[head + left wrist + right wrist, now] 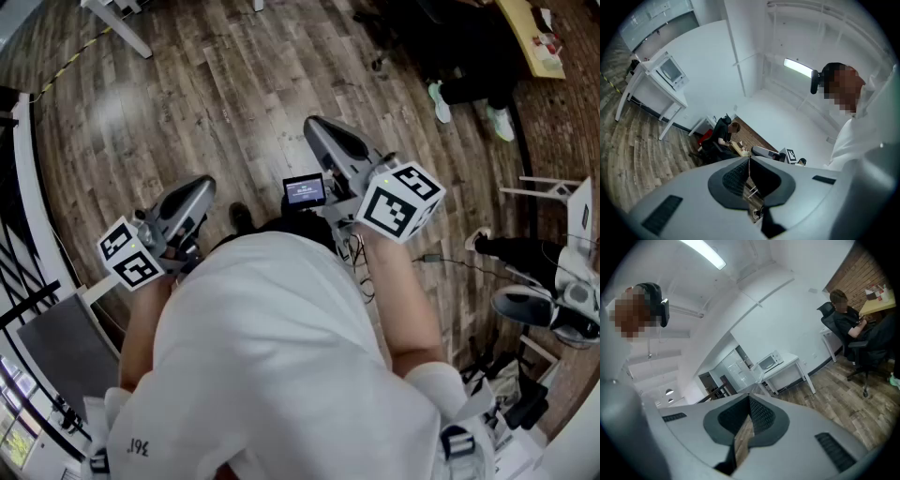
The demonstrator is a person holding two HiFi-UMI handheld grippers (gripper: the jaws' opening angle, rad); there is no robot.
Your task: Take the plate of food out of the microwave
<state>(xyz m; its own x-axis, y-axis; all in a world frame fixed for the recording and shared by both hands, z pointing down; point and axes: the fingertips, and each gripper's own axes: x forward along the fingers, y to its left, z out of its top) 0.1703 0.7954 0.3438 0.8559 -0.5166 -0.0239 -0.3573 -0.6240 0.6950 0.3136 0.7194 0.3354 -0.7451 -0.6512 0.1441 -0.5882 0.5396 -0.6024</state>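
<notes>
Two grey tools, the left tool (195, 197) and the right tool (326, 139), hover above a worn wood-plank floor (187, 84) in the head view; the left gripper view shows jaws closed on nothing and a boxy white microwave (670, 71) on a white bench (677, 97) by the wall; the right gripper view likewise shows jaws together, empty.

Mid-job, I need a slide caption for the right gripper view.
Right gripper, shut and empty, faces a microwave on a white table across the wooden floor.
</notes>
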